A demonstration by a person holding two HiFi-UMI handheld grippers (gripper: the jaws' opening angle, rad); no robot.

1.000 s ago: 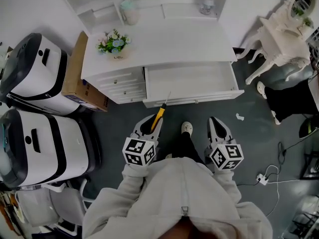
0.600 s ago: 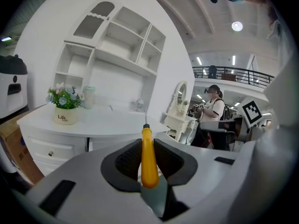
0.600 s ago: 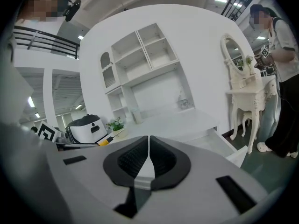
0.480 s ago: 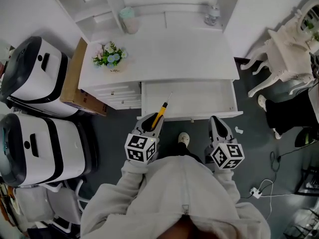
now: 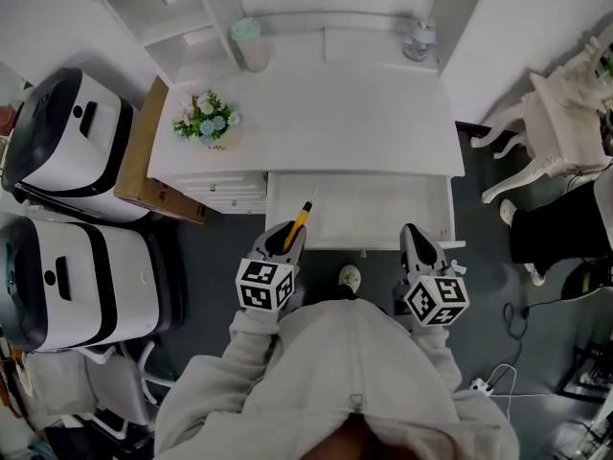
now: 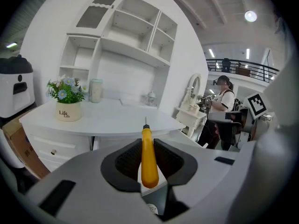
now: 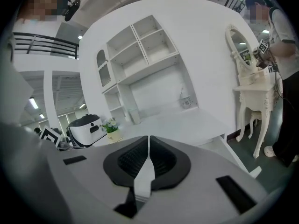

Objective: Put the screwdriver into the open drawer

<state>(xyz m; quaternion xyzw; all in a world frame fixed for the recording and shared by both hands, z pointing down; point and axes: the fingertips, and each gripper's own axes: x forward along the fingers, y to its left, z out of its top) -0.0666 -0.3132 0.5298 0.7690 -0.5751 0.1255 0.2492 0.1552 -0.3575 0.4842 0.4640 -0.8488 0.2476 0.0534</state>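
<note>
My left gripper is shut on the yellow-handled screwdriver, whose thin metal tip points forward over the front left part of the open drawer. The drawer is white, pulled out from under the white desk, and looks bare inside. My right gripper hangs at the drawer's front right corner, shut with nothing between its pads.
A flower pot stands on the desk's left, a jar and a small bottle at the back. Two white machines and a cardboard box lie left. A white dressing table stands right.
Both grippers have moved forward towards the desk. The screwdriver's tip, earlier just before the drawer front, now reaches over the open drawer.
</note>
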